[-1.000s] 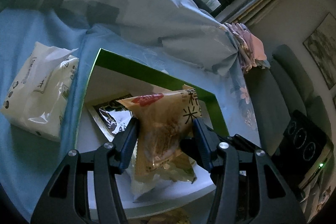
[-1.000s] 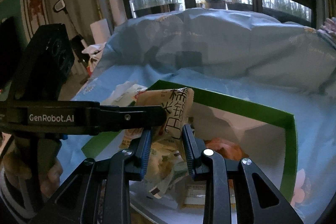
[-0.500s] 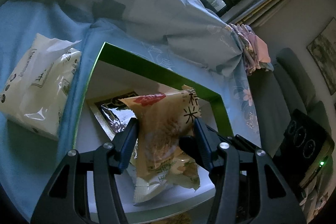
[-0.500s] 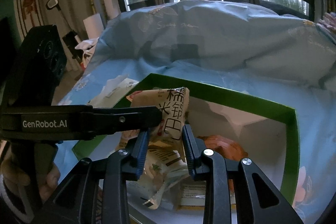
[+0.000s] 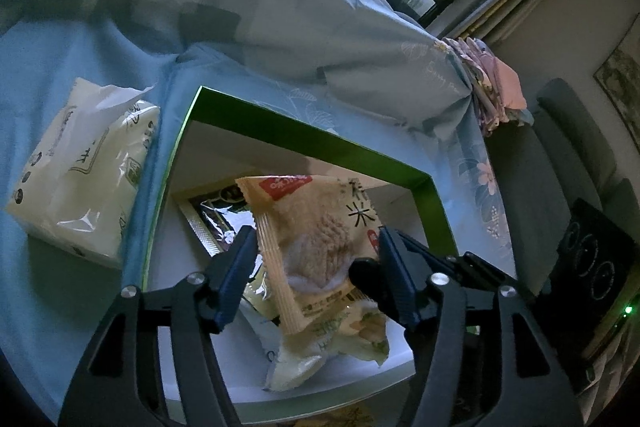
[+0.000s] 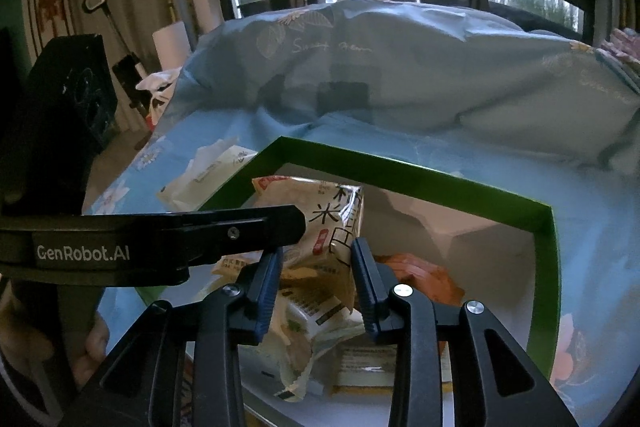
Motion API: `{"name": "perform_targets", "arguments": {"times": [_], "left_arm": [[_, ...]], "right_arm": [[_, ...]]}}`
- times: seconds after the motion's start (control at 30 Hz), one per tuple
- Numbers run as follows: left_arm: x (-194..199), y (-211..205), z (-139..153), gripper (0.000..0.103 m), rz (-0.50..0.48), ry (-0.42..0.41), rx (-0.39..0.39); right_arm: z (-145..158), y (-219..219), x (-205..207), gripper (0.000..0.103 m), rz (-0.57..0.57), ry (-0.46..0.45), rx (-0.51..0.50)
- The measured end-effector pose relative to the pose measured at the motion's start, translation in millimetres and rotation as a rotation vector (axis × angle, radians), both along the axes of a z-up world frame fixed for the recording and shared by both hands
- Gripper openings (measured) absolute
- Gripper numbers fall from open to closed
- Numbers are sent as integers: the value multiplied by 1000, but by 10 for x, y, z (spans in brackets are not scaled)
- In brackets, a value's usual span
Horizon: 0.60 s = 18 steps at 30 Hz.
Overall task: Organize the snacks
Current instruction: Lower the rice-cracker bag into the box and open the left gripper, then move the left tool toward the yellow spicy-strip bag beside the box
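Two grippers over the green box [image 5: 304,143]: left gripper [image 5: 316,259] just spreading off the rice-cracker packet [image 5: 320,243], right gripper [image 6: 316,279] pinching it; next, settle it inside

"GenRobot.AI" stands on the left tool [image 6: 312,227]; "Sweet Dream" on the blue quilt [image 5: 280,7].

Green box [image 5: 304,143] open on top, entry from above only; its walls block the sides. Far left corner of box floor bare, near half crowded by rice-cracker packet [image 5: 320,247] and other packs. Tissue pack [image 5: 80,171] just left of box on the bed; heaped duvet [image 5: 260,7] blocks beyond the far wall.
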<state>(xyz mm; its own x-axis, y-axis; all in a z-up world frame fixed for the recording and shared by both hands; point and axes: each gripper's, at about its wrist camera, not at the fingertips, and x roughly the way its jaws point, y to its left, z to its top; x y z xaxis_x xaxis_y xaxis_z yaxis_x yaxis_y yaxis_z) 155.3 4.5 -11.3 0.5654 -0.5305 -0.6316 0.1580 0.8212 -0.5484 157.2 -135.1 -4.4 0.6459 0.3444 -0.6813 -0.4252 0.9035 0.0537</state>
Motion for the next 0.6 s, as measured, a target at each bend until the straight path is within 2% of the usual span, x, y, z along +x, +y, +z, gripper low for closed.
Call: {"name": "perform_targets", "arguments": {"times": [0.1, 0.17, 0.23, 0.47, 0.6], "left_arm": [[-18, -11, 26, 77, 7, -13, 16], [-27, -16, 53, 78, 13, -25, 28], [-47, -31, 79, 78, 14, -36, 43], [-169, -112, 207, 81, 19, -90, 132], [-271, -164, 299, 99, 22, -132, 173]], "right_arm": [[23, -26, -24, 36, -10, -10, 4], [45, -53, -44, 43, -19, -17, 10], [73, -98, -70, 46, -29, -25, 20], [169, -235, -229, 47, -53, -41, 47], [234, -348, -370, 52, -69, -47, 76]]}}
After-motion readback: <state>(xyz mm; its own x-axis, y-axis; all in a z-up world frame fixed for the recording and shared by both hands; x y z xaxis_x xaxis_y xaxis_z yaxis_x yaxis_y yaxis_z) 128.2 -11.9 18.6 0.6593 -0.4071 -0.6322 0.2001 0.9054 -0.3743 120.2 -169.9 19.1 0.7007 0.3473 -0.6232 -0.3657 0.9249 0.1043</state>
